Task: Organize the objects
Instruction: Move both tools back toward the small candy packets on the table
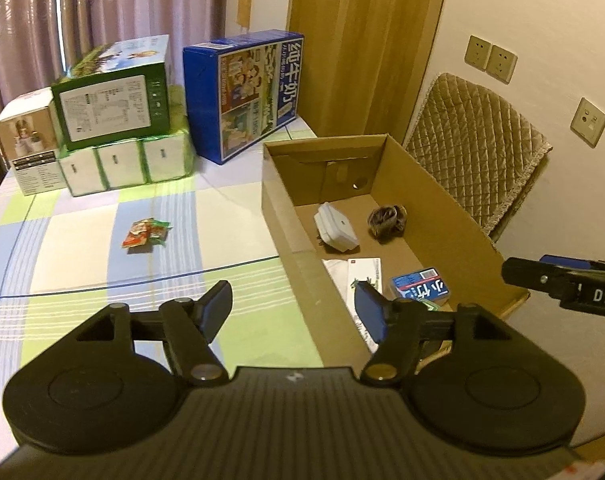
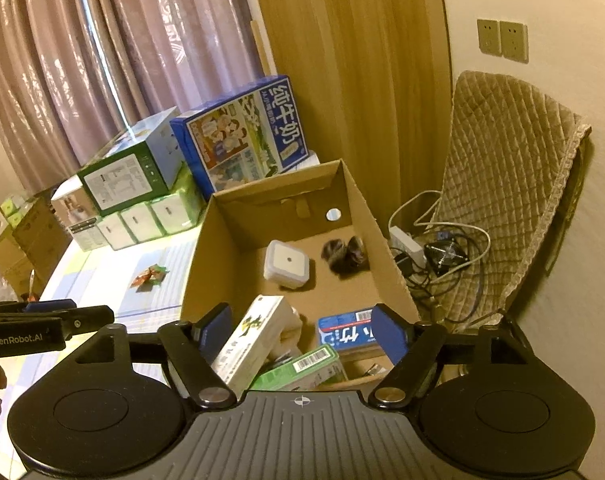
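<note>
Both your claws are released and hold nothing: the left claw [image 1: 292,312] hangs over the bench [image 1: 82,240], the right claw [image 2: 302,330] over the cardboard box [image 2: 386,264]. The last loose item, the snack packets [image 1: 146,233], lies well ahead and left of your left claw; being thin and crinkly, they may slip between the fingers or scatter.

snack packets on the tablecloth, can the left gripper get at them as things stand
Probably yes. The left gripper is open and empty, and the snack packets lie alone on the bare tablecloth ahead of it, left of the cardboard box, with nothing between.
</note>
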